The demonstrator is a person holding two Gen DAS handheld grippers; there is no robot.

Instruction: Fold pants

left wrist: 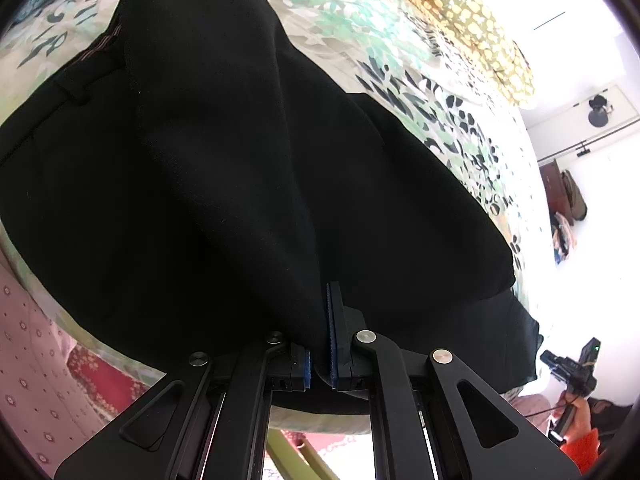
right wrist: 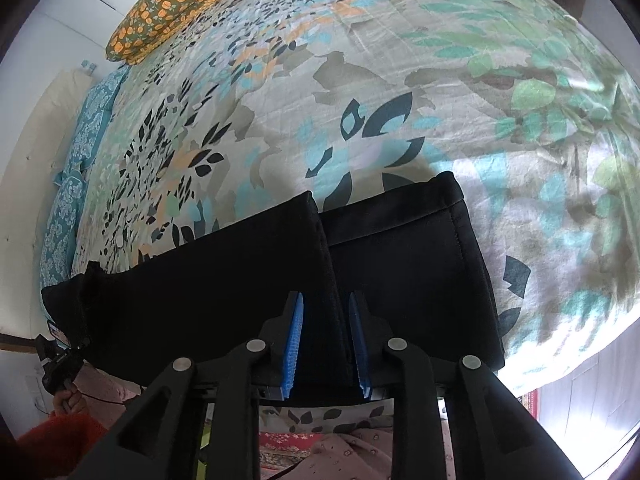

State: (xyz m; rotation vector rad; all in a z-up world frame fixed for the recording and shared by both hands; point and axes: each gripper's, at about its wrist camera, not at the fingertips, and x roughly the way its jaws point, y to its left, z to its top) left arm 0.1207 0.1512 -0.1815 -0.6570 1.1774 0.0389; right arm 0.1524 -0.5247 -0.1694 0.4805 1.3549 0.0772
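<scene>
**A:** So where are the pants (left wrist: pixel 248 184) sitting right now?

**B:** On the bed, on the leafy bedsheet (right wrist: pixel 360 92), close to the near edge. Starting closest: the left gripper (left wrist: pixel 320 344) has its blue pads (left wrist: pixel 331 336) pinched right down on a fold of the black cloth, so it's clamped on the pants. From there the fabric rises in a big hump and runs away toward the top left of that view, where the waistband and a belt loop show.

**A:** And the other gripper?

**B:** The right gripper (right wrist: pixel 325 344) has its jaws a little apart. The cloth runs between them, but I can see a gap at each blue pad, so it's not squeezing anything. It's over the leg ends: the two hems lie side by side just past the fingertips, both pointing away across the bed.

**A:** So which way's the long axis?

**B:** Along the near edge of the bed, roughly. In the right view the black strip stretches off to the left, ending near the left gripper.

**A:** Anything further back?

**B:** An orange-patterned pillow (right wrist: pixel 176 4) at the far side, well apart from the pants.
</scene>
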